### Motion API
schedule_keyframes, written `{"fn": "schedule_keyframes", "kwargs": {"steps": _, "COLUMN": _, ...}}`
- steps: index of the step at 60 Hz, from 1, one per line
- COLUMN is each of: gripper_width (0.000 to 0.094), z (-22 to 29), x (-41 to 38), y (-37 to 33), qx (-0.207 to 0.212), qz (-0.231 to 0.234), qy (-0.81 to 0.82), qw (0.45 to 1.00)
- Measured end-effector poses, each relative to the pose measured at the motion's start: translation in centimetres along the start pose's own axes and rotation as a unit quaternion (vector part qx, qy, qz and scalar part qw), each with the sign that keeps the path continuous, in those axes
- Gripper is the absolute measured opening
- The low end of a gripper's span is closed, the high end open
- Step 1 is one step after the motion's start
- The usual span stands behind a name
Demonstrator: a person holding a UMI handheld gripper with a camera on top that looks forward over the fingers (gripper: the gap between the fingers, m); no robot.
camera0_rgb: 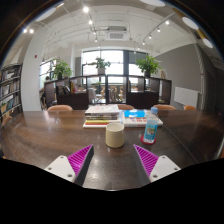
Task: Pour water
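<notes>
On the wooden table (40, 135), just ahead of the gripper (113, 160): one white cup (115, 134), upright, standing alone beyond the fingertips and roughly centred on the gap between them. Not touched by either finger.

One bottle (151, 128), clear with a blue label, upright, just right of the cup and slightly further back. The two stand close but apart.

Behind both: one low stack of books (104, 116), flat on the table; count in the stack can't be told. One blue item lies beside it on the right, too small to identify.

Gripper: released, fingers spread wide, holding nothing. Two magenta pads (78, 158) visible, one per finger, both bare. Bare table between them.

Far edge of table: three chair backs (61, 108) show along it, maybe a fourth at the right end.

Background: three potted plants (148, 65) up by the windows (112, 62), one bookshelf (10, 90) at the left wall, a row of round ceiling lights.

Water level in the bottle and cup contents can't be told.
</notes>
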State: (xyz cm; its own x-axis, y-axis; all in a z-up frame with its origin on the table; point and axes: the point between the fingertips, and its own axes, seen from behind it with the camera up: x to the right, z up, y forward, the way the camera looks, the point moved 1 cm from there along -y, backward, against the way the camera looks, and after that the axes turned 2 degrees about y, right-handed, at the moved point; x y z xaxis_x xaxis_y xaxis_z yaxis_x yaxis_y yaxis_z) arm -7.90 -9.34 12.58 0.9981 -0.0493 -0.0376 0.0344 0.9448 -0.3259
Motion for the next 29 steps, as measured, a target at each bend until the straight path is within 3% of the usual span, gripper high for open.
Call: {"fn": "schedule_keyframes", "kwargs": {"steps": 29, "gripper_width": 0.0799, "z": -0.3, "x": -3.5, "y": -5.6, "qx": 0.015, "qz": 0.014, "qy": -0.012, "qw": 1.000}}
